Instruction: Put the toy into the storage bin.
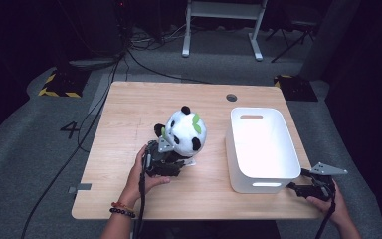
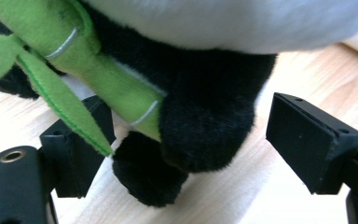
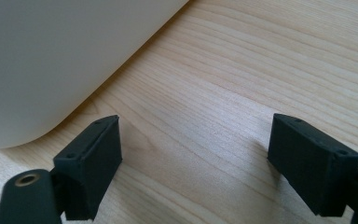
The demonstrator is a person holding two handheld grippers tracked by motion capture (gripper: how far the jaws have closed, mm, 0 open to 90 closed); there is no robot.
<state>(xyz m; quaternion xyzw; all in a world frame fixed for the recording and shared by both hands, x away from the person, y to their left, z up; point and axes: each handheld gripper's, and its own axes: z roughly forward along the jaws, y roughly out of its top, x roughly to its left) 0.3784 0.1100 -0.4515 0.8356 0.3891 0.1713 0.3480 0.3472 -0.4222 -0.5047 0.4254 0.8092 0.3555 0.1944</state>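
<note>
My table (image 1: 129, 194) is pale wood with a plain grain, and its near edge runs just above my forearms in the high view. On my left wrist sits a beaded bracelet (image 1: 122, 209). My left hand (image 1: 142, 174) lies on the wood, wrapped around my left gripper (image 1: 166, 159), whose cable trails back along my arm. That gripper points away from me into the base of the plush panda (image 1: 185, 132). In the left gripper view my jaws stand wide apart on either side of the panda's black foot (image 2: 186, 140), not pressing it, and a green felt bamboo stalk (image 2: 74, 60) with a leaf crosses in front of the left jaw.

My right hand (image 1: 331, 201) sits at the table's near right corner, holding my right gripper (image 1: 311, 186) low and level, grey plate on top, aimed leftward at the near end of the white bin (image 1: 266, 186). In the right gripper view those jaws are spread too, bare wood between them and the bin's rounded wall (image 3: 51, 60) just beyond the left one.

The panda stands near the table's middle, beside the bin and apart from it. Farther on, a round grommet hole (image 1: 231, 97) marks the far edge. Beyond lie grey carpet, black cables (image 1: 129, 55), yellow-and-black striped tape (image 1: 57, 92) and the white legs of a frame (image 1: 221, 30), with the room dark behind.
</note>
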